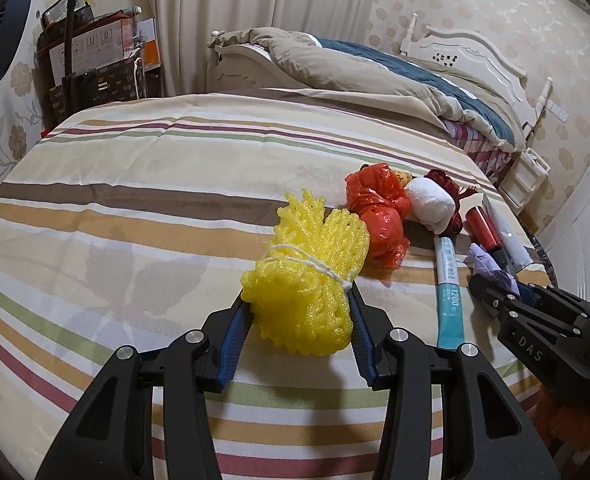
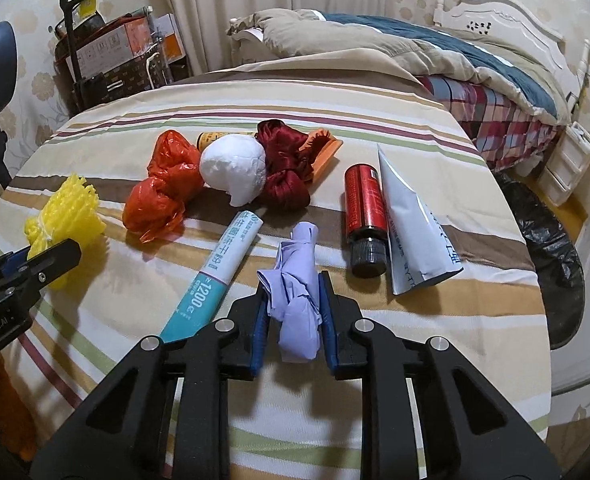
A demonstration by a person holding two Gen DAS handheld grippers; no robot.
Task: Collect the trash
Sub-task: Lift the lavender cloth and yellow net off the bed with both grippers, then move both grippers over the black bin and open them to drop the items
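**Bedroom, striped cloth, both tongs loaded**

Bedroom with floral wallpaper, pale curtains, and a white-framed bed [image 1: 447, 80] behind. The work surface is a tabletop [image 1: 135, 184] under a striped cloth in cream, tan, brown, maroon and green. Trash lies scattered on its right half.

Landmark: the white crumpled ball [image 2: 233, 172], mid-pile.
- Touching it on the left: orange plastic bag [image 2: 161, 188], knotted and bunched.
- Touching it on the right: dark red ribbon bundle [image 2: 285, 164], lying partly on an orange flat piece [image 2: 327, 156].
- Just behind it: a small yellow-labelled item [image 2: 211, 140], mostly hidden.
- Nearer the camera than the ball: teal-and-white tube [image 2: 211, 276], lying slantwise.
- Well to the right of the ball: red bottle [image 2: 365, 216] with a black cap, and touching it a grey-white squeezed tube [image 2: 415, 232].
- Far right, beyond the tabletop edge: black-lined bin [image 2: 551, 248].

Left tongs [image 1: 297, 312]: pinching a yellow foam net [image 1: 303, 276] tied with white string, well left of the ball. The blue pads [image 1: 235, 332] press its lower end from both sides.

Right tongs [image 2: 293, 308]: closed on a crumpled lavender glove [image 2: 295, 292], in front of the ball, between the teal tube and the red bottle.
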